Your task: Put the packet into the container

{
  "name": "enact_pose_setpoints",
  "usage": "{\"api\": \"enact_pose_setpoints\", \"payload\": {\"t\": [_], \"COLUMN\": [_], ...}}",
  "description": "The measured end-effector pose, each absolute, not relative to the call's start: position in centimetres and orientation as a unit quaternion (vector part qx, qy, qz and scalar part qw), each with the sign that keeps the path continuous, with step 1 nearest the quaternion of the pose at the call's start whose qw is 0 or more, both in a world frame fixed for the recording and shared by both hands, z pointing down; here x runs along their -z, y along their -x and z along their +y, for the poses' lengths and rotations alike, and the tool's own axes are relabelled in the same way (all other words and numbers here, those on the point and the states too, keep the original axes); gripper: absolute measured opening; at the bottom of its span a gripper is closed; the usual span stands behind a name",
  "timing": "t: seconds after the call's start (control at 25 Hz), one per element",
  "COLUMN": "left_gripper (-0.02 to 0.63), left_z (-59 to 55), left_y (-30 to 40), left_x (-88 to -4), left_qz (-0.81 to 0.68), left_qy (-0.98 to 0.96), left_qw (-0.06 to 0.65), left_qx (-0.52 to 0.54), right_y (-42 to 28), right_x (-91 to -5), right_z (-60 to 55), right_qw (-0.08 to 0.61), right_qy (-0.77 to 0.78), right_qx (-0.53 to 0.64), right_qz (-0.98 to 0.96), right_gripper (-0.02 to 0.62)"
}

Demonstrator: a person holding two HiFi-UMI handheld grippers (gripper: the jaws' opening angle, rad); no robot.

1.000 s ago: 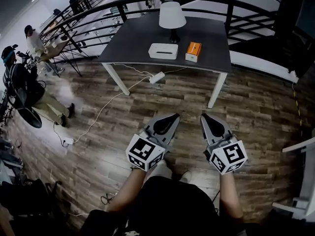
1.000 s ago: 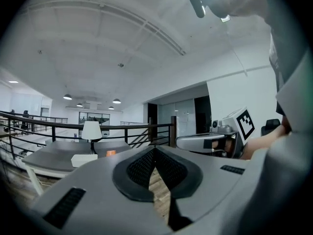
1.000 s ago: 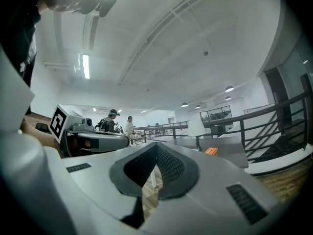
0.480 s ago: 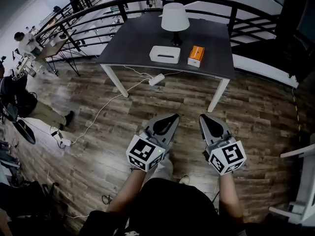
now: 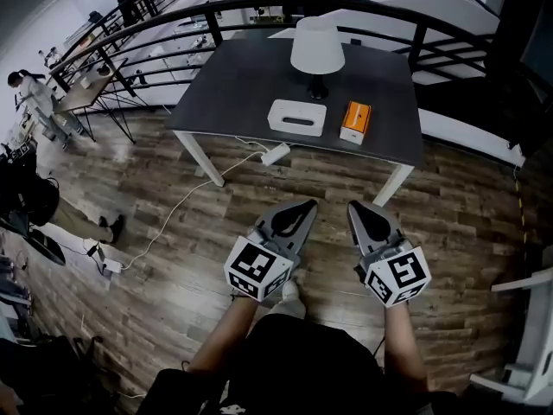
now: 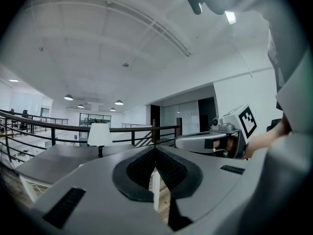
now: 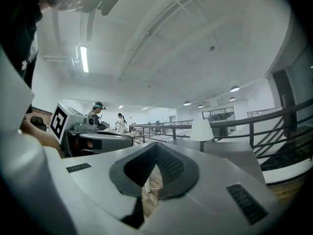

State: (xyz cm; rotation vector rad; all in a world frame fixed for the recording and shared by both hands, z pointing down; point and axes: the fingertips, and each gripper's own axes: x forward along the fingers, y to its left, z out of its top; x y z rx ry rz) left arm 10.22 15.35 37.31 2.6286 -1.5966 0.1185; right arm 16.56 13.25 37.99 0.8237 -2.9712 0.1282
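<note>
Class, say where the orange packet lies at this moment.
In the head view, the orange packet lies on the dark table, just right of the white container and near the lamp.

The packet is a small orange box with a white edge. It lies flat on the dark table, well ahead of the right gripper fingertips and about in line with them. The container is a low white rectangular box with rounded corners, also lying flat. It sits just left of the packet with a narrow gap between them, well ahead of the left gripper fingertips.
</note>
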Motion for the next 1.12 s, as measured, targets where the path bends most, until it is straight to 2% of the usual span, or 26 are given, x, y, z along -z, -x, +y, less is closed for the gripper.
{"api": "enact_pose_setpoints", "payload": {"t": [0.52,1.12], "left_gripper": [0.009,0.009], "left_z": [8.3,5.9], "left_y": [-3.3,1.1], "left_x": [-37.2,-38.8], "left_qz": [-0.51,-0.502], "left_qy": [-0.859,-0.863], "left_qw": [0.035,0.051], "left_qx": [-0.033,-0.027], "right_y": [-10.1,-7.6], "right_x": [-37.6,-39.0], "right_z": [6.3,3.3], "right_qw": [0.034,0.046], "right_qy": [-0.282,-0.321], "right_qx": [-0.038,-0.031], "right_qz": [-0.958,-0.945], "right_gripper": [0.005,0.005]}}
